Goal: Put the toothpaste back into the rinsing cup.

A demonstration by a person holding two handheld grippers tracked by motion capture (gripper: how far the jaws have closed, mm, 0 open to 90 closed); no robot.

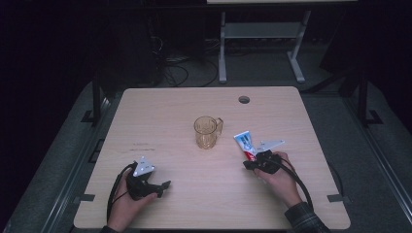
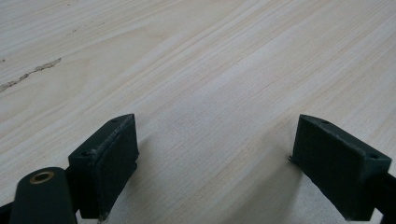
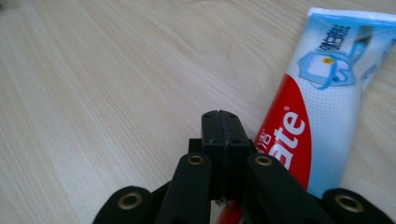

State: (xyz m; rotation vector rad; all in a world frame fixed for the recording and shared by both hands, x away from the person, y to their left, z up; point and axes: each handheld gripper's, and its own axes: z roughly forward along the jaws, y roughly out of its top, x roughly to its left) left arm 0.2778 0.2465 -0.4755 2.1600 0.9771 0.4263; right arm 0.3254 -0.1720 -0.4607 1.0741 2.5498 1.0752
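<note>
High view: the wooden bench (image 1: 160, 111) carries an amber cup (image 1: 207, 131) near its middle. To the cup's right lies a toothpaste tube (image 1: 244, 143), its lower end under the right hand-held gripper (image 1: 253, 162), whose jaws are pressed fully together just beside the tube. The left hand-held gripper (image 1: 165, 187) rests well apart, jaws spread wide over bare wood.

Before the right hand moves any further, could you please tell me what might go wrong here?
1. The right claw is shut beside the red, white and blue toothpaste tube, with nothing between its jaws; the tube's lower end runs under it, so a move may only push the tube.
2. The amber see-through plastic mug stands close to the tube's far end; a shove that way could knock it.
</note>
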